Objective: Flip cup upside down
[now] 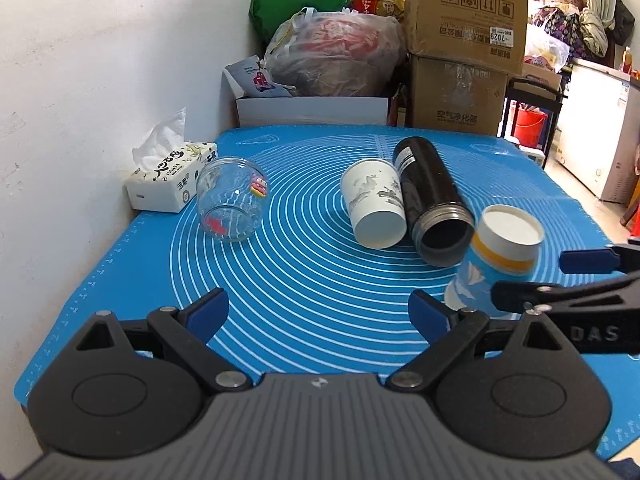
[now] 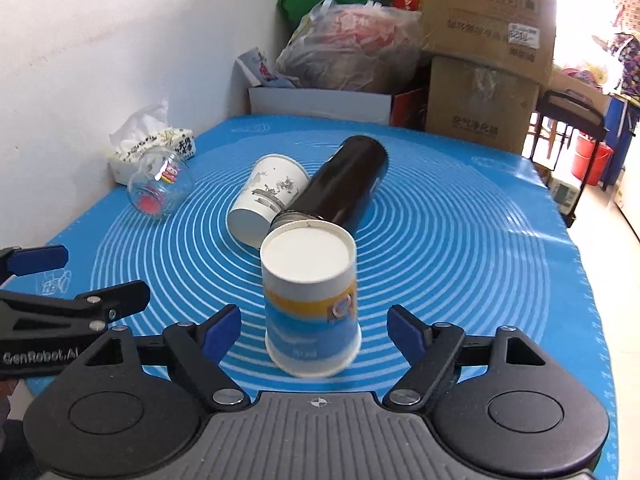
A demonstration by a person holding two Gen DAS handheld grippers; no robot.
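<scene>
In the left wrist view we see our left tool point(image 1: 318, 312) at the bottom of the frame, its blue-padded jaws spread wide with nothing between them. The blue mat point(image 1: 304, 280) covers the bench. At right centre stands the cup point(image 1: 496, 256), blue and white with a yellow band, upside down with its white base on top and slightly blurred. The right tool point(image 1: 560, 276) reaches in from the right edge, its jaws apart on either side of the cup's lower part. Beyond the cup a black flask point(image 1: 432, 196) lies on its side, touching a white paper cup point(image 1: 376, 208), also on its side. A glass jar point(image 1: 230, 204) lies at left centre, just beside a tissue pack point(image 1: 168, 180) against the wall point(image 1: 80, 80). Cardboard boxes point(image 1: 464, 40) and a plastic bag point(image 1: 336, 52) fill the top of the frame.

In the right wrist view the right tool point(image 2: 314, 330) sits at the bottom, jaws wide apart, neither pad touching anything. The cup point(image 2: 312, 304) stands inverted on the mat point(image 2: 460, 260) between the pads, rim down. Behind it lie the flask point(image 2: 340, 188) and the paper cup point(image 2: 268, 196), touching. The jar point(image 2: 158, 188) and tissue pack point(image 2: 152, 148) are at upper left. The left tool point(image 2: 80, 280) enters from the left edge, jaws apart.
</scene>
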